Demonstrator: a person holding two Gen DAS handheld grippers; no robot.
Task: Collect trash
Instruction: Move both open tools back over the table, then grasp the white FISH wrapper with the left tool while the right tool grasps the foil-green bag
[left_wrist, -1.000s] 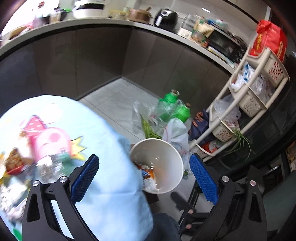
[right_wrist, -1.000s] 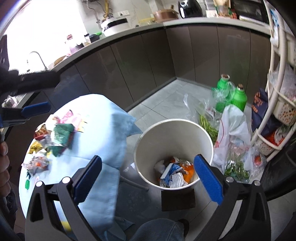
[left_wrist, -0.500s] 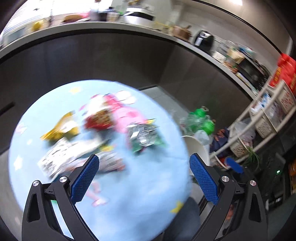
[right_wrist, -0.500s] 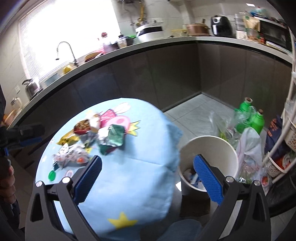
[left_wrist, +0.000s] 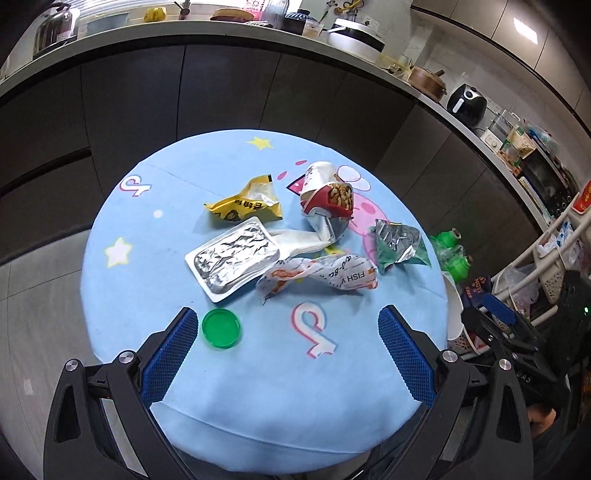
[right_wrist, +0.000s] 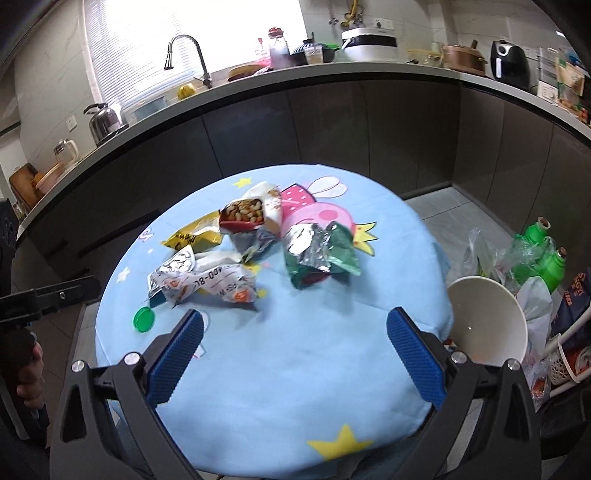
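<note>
**Both grippers spread and empty over a round table strewn with wrappers, bin at the right edge.**

The table (left_wrist: 258, 387) in its blue cloth carries the trash in a central cluster; the white bin (right_wrist: 487, 321) stands just beside its right edge, contents mostly hidden by the rim. The left gripper (left_wrist: 288, 354) hangs wide apart nearest the foil tray (left_wrist: 234, 264), whose long axis runs diagonally, and the green lid (left_wrist: 221, 328) by its left finger. The right gripper (right_wrist: 295, 354), likewise apart, lies nearer the green wrapper (right_wrist: 319, 254). Overlapping wrappers hide each other's edges.
</note>
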